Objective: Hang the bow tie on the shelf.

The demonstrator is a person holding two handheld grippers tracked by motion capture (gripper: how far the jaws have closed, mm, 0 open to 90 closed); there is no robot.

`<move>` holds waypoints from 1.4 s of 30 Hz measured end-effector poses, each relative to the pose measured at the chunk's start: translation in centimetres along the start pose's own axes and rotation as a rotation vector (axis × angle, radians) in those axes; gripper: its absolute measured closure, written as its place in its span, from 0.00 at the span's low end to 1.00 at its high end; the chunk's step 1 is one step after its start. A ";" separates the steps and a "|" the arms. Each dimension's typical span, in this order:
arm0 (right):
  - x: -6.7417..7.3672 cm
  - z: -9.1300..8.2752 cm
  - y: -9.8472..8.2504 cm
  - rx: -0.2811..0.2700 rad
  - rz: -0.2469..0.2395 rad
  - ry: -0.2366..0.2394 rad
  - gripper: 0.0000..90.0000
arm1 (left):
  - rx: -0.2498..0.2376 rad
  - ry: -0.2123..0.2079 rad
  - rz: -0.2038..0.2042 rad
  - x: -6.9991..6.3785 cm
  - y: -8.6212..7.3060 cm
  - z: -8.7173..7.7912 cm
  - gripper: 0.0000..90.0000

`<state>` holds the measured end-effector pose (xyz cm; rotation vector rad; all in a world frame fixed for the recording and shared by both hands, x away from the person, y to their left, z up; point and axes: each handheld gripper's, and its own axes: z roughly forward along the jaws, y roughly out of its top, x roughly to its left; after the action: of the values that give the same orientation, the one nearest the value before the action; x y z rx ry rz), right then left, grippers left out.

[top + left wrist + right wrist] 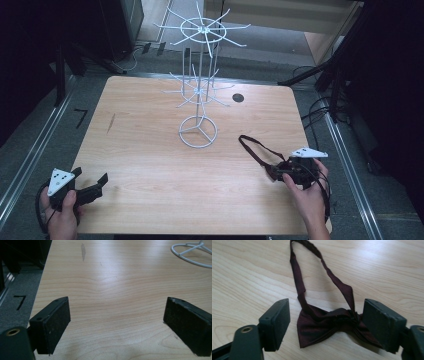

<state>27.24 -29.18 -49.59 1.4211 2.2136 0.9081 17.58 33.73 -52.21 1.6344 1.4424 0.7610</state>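
right gripper [325, 325] jaws spread wide, straddling a dark red bow tie [324, 325] lying flat at the table's [150, 165] near right. soft, light, floppy; best pinched at the centre knot, since the strap [299, 277] would dangle. left gripper [116, 322] jaws open on nothing, near left. wire rack [199, 75] stands mid-table.

A light wood table [150, 150] is seen, with a round dark hole [238, 98] near its far edge and a dark smear [111, 123] toward its left; grey floor [30, 145] lies beside it. A black angular mark [81, 117] is noted on that floor, left of the table; cables [315, 107] are seen at the right.
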 end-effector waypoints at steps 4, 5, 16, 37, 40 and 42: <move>0.1 0.6 1.5 0.067 -0.020 0.000 0.20 | 0.001 0.006 0.001 0.0 0.0 0.0 0.16; 0.0 0.7 1.8 0.078 -0.028 -0.008 0.20 | 0.001 0.008 -0.002 -0.1 0.0 0.0 0.15; 0.0 2.3 4.1 0.167 -0.078 0.003 0.16 | 0.010 -0.012 0.019 -0.2 0.0 0.1 0.00; 2.1 6.6 7.2 0.351 -0.177 -0.022 0.08 | 0.018 -0.029 0.017 -0.1 0.1 0.1 0.00; 2.2 7.1 7.4 0.364 -0.180 -0.020 0.08 | 0.019 -0.030 0.017 -0.1 0.1 0.1 0.00; 2.1 7.8 7.4 0.389 -0.178 -0.025 0.06 | 0.019 -0.032 0.018 -0.1 0.1 0.1 0.00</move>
<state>36.00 -22.62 -50.11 1.3490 2.5456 0.4124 17.71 33.60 -52.22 1.6685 1.4188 0.7299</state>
